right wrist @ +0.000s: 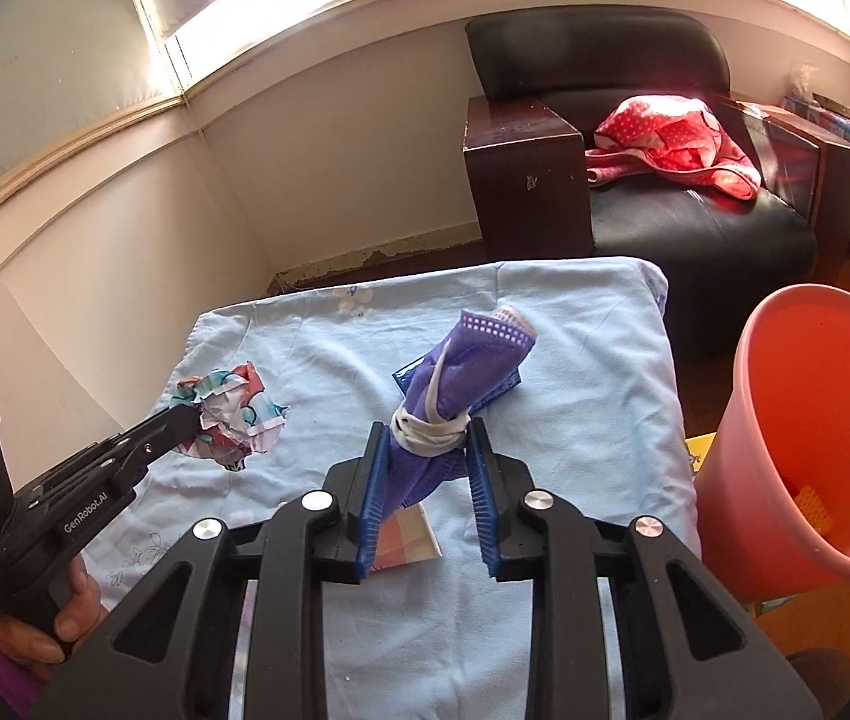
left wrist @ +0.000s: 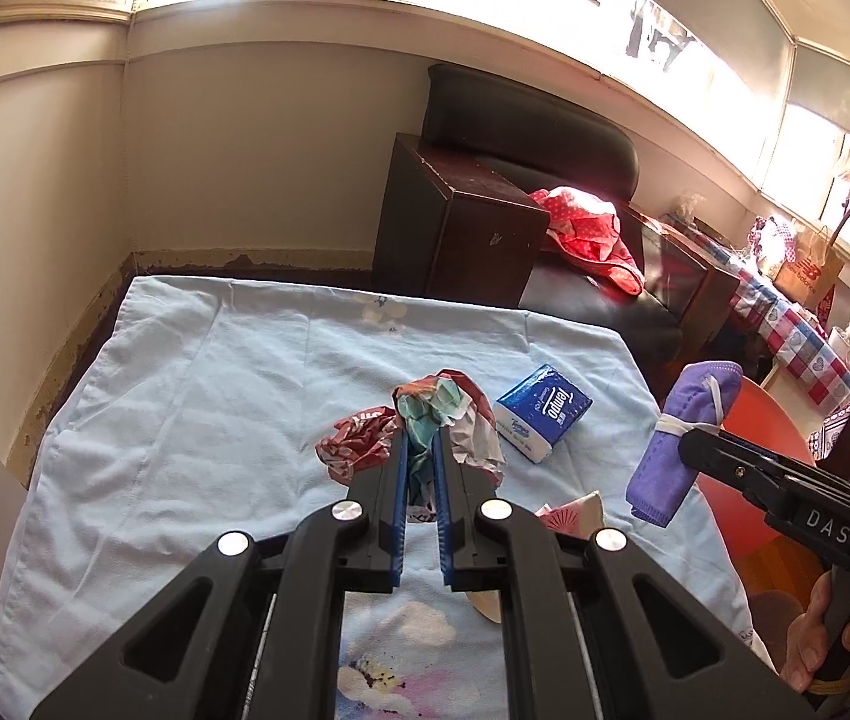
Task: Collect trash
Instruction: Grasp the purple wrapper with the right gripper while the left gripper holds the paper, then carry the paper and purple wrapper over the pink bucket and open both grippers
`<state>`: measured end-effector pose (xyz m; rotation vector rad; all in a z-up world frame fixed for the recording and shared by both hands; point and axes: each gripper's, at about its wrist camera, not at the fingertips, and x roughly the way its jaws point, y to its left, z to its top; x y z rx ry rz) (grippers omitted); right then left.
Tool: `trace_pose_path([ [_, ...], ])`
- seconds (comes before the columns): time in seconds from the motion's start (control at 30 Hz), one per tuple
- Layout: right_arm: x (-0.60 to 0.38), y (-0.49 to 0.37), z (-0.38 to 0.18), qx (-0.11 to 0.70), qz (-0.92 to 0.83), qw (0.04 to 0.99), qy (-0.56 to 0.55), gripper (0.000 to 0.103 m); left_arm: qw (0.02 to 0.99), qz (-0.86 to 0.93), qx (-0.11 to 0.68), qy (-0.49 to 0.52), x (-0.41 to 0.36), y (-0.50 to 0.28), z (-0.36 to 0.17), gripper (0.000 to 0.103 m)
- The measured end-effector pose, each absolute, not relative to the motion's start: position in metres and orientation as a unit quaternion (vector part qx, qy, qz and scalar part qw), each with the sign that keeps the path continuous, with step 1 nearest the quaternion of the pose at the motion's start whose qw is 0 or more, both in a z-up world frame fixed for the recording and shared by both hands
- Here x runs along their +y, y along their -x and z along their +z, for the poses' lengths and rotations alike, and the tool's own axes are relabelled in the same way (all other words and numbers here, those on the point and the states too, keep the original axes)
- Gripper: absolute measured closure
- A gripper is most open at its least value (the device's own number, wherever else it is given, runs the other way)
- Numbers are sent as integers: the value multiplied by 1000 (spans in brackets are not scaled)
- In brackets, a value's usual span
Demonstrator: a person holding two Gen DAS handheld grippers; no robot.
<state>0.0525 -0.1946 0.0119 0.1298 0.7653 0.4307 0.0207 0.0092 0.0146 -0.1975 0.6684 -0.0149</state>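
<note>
I take the orange bin (right wrist: 797,438) as my landmark; it stands at the right side of the bed, just beside the light blue sheet (right wrist: 575,396).

My right gripper (right wrist: 428,450) is clenched around a purple face mask (right wrist: 473,360), rolled up and tied with its own white strap. The pads squeeze it at the tied waist, I think because this is the firmest part. The mask is lifted off the sheet, left of the bin and near it. This gripper points forward and downward, tilted a little.

My left gripper (left wrist: 422,450) is fully closed on a crumpled printed paper wad (left wrist: 425,420), well apart from the bin, on the far left side of the sheet. The wad seems raised off the sheet, but I cannot be sure. The hand (right wrist: 59,618) grasps the handle from below, and this gripper also slopes downward.

A blue tissue pack (left wrist: 542,411) and a small peach-coloured card (right wrist: 404,537) lie on the sheet between the wad and the bin.

In my judgement both pieces are now ready to go to the bin.
</note>
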Motion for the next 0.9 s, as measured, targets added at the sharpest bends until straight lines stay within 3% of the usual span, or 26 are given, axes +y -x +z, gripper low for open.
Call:
trace_pose_path([
  [0.9, -306, -19, 25, 324, 128, 933, -89, 76, 941, -94, 325, 20, -122, -27, 37, 95],
])
